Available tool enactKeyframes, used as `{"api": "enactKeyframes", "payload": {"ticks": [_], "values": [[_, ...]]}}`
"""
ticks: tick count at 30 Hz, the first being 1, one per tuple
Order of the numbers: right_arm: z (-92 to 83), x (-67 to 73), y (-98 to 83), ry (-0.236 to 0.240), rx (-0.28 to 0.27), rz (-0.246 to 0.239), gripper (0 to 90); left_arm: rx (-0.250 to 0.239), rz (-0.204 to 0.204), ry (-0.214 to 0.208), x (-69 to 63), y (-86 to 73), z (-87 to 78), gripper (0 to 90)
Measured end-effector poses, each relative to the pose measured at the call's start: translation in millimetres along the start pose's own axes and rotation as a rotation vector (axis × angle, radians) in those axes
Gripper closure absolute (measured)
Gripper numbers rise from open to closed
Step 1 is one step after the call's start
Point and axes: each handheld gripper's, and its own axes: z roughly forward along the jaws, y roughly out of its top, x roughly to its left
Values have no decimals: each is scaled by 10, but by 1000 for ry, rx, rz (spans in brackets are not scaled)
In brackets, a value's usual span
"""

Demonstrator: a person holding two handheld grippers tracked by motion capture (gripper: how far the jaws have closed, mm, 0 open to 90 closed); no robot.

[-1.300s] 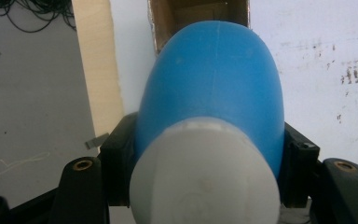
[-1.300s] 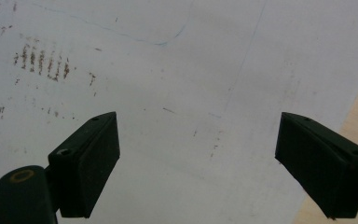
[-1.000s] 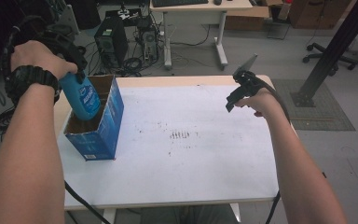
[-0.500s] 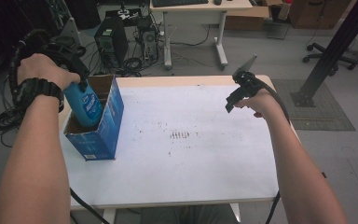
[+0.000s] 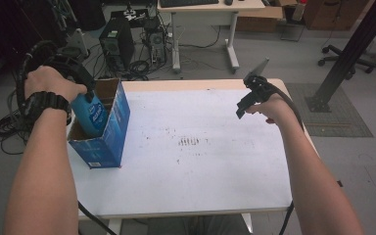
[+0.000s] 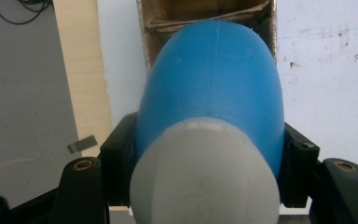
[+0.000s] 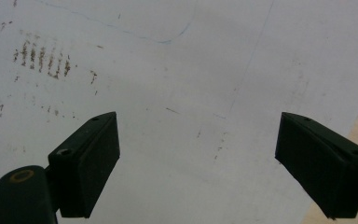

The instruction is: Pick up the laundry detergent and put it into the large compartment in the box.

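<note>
bottle first: blue with a pale cap, clamped in my left gripper, jaws pinching its sides just below the cap. it hangs cap-up, long axis nearly vertical with a slight tilt, and its lower half is already down inside the open blue cardboard box at the left edge of the table. so the box floor is straight below the bottle, and i reckon the next move is just more down, then let go. the box walls sit close around the bottle on the left gripper view, so a sideways drift could catch a flap. middle of the table only has brownish stains. over at the far right, my right gripper hovers above the bare top with jaws wide, holding nothing, well apart from the box.
</note>
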Motion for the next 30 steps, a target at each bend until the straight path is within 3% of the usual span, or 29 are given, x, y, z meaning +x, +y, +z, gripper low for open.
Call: {"api": "enactKeyframes", "payload": {"ticks": [30], "values": [[35,-16,-4,-3,7,-2,135,26,3,-24,-35,-62,465,376]]}}
